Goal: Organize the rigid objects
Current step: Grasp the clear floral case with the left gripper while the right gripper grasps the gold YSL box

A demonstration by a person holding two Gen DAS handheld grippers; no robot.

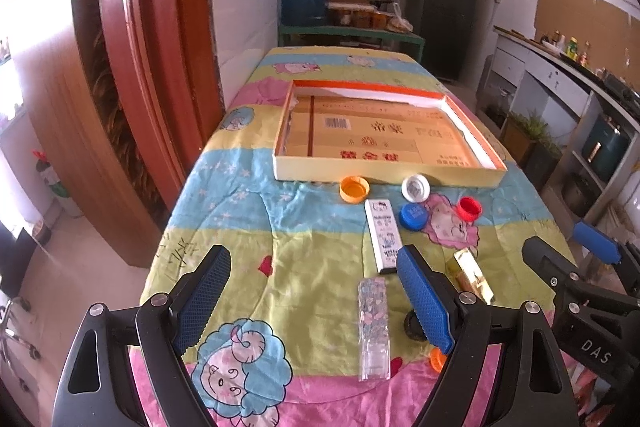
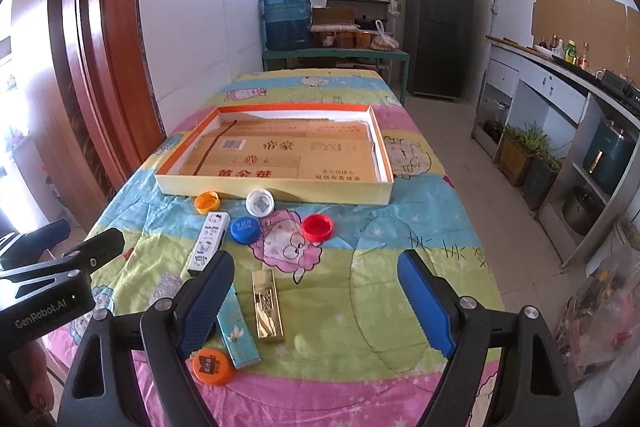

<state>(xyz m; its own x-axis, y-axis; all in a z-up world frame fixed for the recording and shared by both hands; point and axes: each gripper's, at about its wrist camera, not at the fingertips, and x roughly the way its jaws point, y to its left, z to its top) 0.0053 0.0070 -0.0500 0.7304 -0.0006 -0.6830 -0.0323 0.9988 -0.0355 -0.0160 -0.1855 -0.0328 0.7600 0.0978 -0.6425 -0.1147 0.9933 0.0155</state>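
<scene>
Cardboard-lined tray (image 2: 276, 193) is lying empty beyond loose caps and slim boxes awaiting sorting; left gripper (image 1: 312, 301) and right gripper (image 2: 316, 301) are hovering spread, holding nothing.

The left gripper (image 1: 314, 301) fills the bottom of its own view, its two blue-padded fingers (image 1: 204, 301) spread wide apart with nothing between them. The right gripper (image 2: 318, 301) sits likewise at the bottom of its view, jaws wide and holding nothing. Each shows at the edge of the other's picture, so they hover side by side.
</scene>
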